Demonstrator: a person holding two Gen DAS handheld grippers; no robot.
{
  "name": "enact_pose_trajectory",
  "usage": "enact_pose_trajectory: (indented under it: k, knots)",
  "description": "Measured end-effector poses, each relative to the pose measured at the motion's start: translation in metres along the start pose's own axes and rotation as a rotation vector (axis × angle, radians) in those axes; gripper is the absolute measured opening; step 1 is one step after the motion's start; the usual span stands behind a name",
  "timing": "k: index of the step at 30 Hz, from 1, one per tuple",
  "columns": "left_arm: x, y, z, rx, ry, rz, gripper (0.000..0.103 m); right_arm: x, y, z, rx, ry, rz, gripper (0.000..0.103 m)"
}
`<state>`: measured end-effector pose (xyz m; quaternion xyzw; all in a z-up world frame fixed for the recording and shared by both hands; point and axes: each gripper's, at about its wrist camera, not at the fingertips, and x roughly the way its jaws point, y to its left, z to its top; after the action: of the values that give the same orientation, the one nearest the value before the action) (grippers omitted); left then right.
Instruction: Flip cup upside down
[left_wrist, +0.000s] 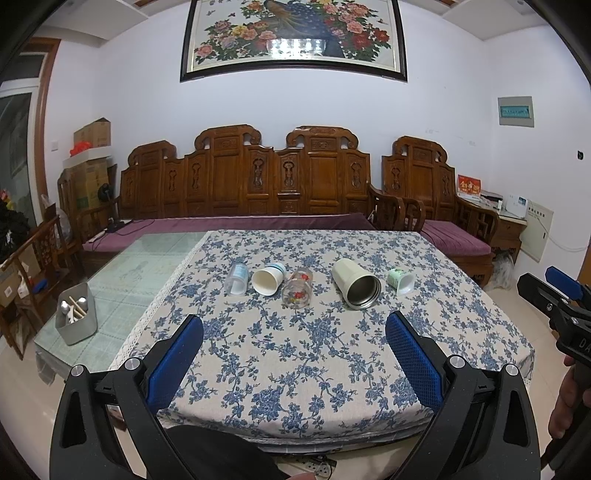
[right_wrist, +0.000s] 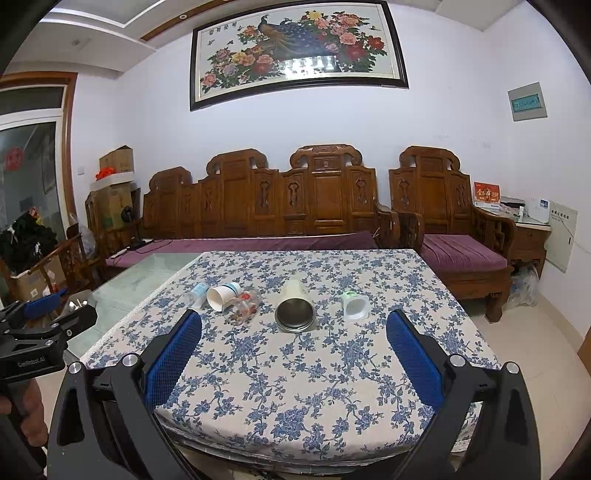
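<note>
Several cups lie on their sides in a row on the floral tablecloth (left_wrist: 295, 350): a clear plastic cup (left_wrist: 237, 279), a white paper cup (left_wrist: 267, 279), a glass with red pattern (left_wrist: 296, 288), a cream steel-lined tumbler (left_wrist: 356, 283) and a small green-white cup (left_wrist: 401, 280). They also show in the right wrist view: paper cup (right_wrist: 221, 294), glass (right_wrist: 242, 305), tumbler (right_wrist: 294, 307), green-white cup (right_wrist: 354, 305). My left gripper (left_wrist: 294, 334) is open and empty, short of the cups. My right gripper (right_wrist: 294, 332) is open and empty, just before the tumbler.
A grey utensil holder (left_wrist: 76, 318) with spoons and chopsticks stands on the glass table part at left. A carved wooden sofa (left_wrist: 258, 184) runs behind the table. The right gripper's body shows at the far right of the left wrist view (left_wrist: 561, 306).
</note>
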<state>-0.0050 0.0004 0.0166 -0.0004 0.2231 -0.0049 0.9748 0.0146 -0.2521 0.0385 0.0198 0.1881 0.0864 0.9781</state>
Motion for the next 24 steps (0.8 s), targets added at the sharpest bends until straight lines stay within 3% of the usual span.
enact_pose_trajectory:
  k: [24]
  knots:
    - [-0.002,0.0003,0.0011,0.002,-0.005,-0.001,0.095,-0.0012,0.0011,0.0008,0.0,-0.005,-0.001,0.1]
